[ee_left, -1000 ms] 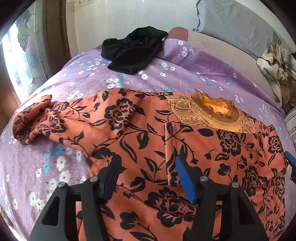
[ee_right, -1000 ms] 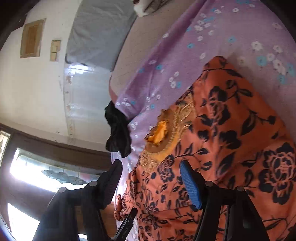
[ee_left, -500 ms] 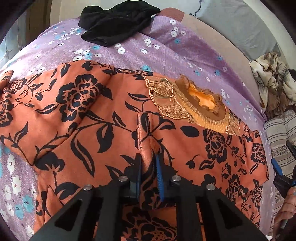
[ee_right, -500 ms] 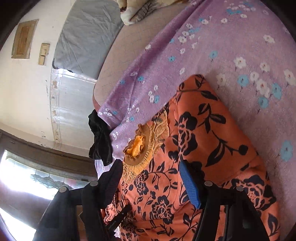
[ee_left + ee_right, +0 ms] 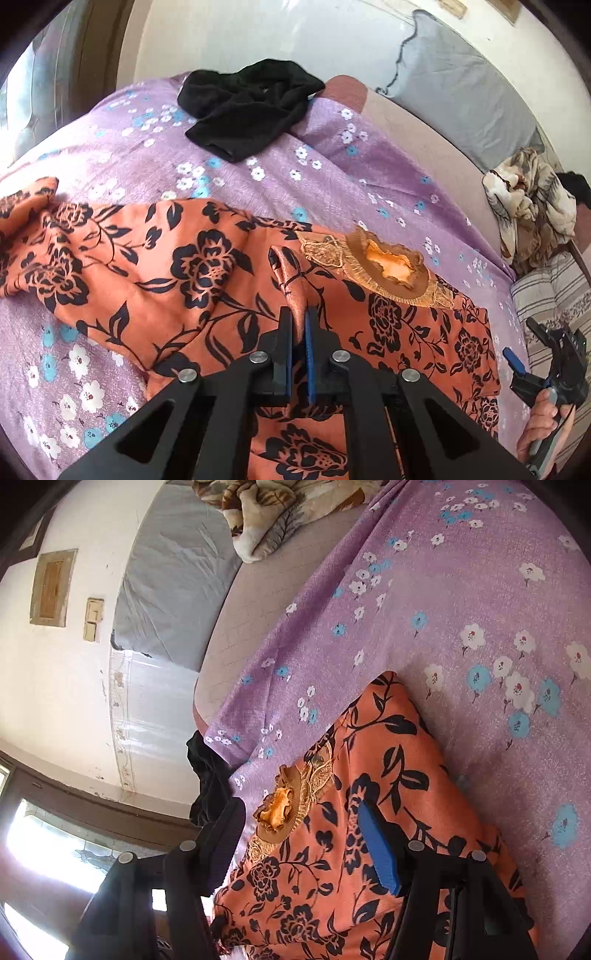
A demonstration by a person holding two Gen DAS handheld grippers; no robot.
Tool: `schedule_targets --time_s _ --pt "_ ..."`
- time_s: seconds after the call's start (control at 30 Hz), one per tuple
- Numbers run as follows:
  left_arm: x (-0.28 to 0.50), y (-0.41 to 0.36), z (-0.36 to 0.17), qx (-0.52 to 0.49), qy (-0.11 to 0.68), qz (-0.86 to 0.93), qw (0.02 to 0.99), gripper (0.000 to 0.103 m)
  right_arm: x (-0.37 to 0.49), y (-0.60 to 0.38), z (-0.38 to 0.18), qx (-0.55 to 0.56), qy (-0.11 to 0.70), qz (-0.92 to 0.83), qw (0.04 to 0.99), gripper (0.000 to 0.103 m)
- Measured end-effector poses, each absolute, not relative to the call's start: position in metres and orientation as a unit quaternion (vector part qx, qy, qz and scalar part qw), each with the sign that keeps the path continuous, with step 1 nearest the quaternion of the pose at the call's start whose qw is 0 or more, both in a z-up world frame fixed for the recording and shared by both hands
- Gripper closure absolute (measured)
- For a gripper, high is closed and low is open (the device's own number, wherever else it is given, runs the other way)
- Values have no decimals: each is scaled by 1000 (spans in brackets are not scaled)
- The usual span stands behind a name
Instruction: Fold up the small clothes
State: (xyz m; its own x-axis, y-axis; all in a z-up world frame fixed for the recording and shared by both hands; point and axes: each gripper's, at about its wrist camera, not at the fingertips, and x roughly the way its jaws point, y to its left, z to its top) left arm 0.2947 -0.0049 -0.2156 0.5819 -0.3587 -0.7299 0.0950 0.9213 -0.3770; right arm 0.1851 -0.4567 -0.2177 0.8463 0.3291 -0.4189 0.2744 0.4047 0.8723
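Pinching a raised ridge of silky floral orange garment [image 5: 155, 280], left gripper [image 5: 299, 325] closed.

Two close wrist views, shared orange garment [image 5: 207, 280]

Satiny sheen on the orange floral garment [image 5: 207, 266], thin cloth catching light along its pinched ridge. Its neckline trim [image 5: 384, 273] looks like gold embroidered lace, rougher and ribbed. The purple bedsheet [image 5: 280, 177] reads as matt woven cotton with a faint grain. Black garment [image 5: 247, 107]: soft, dull knit. The left gripper [image 5: 300, 332] shows matt black plastic, blue rubbery pads, shiny metal screws. The blanket [image 5: 269, 513] looks plush, fleecy.
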Motion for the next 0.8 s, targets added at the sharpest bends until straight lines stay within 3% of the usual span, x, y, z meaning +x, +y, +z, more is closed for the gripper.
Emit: schedule_targets --time_s 0.07,0.13,0.23,0.27,0.37,0.4,0.57,0.8 --pt "304 0 -230 -158 480 -117 855 93 192 -445 -220 527 298 32 795 36" --pt "308 10 -242 -167 507 -83 842 93 208 -428 -233 495 370 32 786 36" --pt "306 47 -232 -217 489 -49 844 89 219 -409 -255 445 438 -8 781 36" --pt "303 63 -224 -230 475 -26 849 81 219 -406 -251 432 435 -12 790 35" --pt "283 125 -200 -247 407 103 873 43 213 -396 -226 398 397 6 827 35" --pt "274 146 -195 -253 387 153 874 37 210 -392 -219 385 388 12 837 35" --pt "255 232 -212 -339 374 233 831 37 211 -375 -216 345 400 0 849 35" --pt "261 266 -244 -426 388 204 791 36 215 -365 -219 326 404 -9 855 35"
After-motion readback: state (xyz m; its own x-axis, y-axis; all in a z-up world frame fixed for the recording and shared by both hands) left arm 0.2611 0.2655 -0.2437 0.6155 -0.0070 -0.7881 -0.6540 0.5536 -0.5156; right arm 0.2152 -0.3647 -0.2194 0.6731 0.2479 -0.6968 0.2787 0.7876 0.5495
